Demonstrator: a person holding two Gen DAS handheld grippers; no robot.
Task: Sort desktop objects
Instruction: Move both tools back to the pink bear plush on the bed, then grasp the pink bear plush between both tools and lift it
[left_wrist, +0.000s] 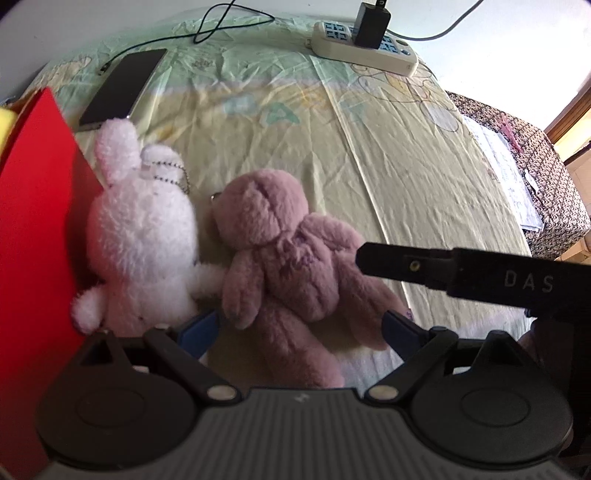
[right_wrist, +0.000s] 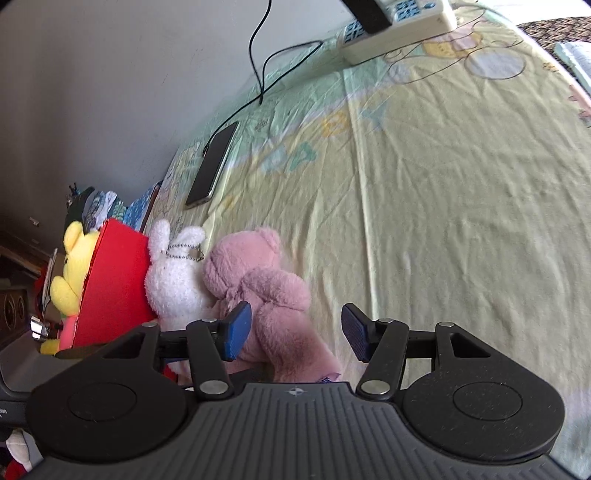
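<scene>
Fluffy pink plush bear (left_wrist: 284, 254) beside white plush rabbit (left_wrist: 144, 236) on wrinkled cloth-covered table (left_wrist: 406, 166), left hand-held gripper (left_wrist: 299, 328) spread wide around its legs, right hand-held gripper (right_wrist: 295, 332) likewise wide apart

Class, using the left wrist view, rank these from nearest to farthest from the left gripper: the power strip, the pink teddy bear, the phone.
1. The pink teddy bear, lying between the open fingers of the left gripper.
2. The phone, farther back on the left, past the white plush rabbit.
3. The power strip, at the far edge, to the right.
</scene>
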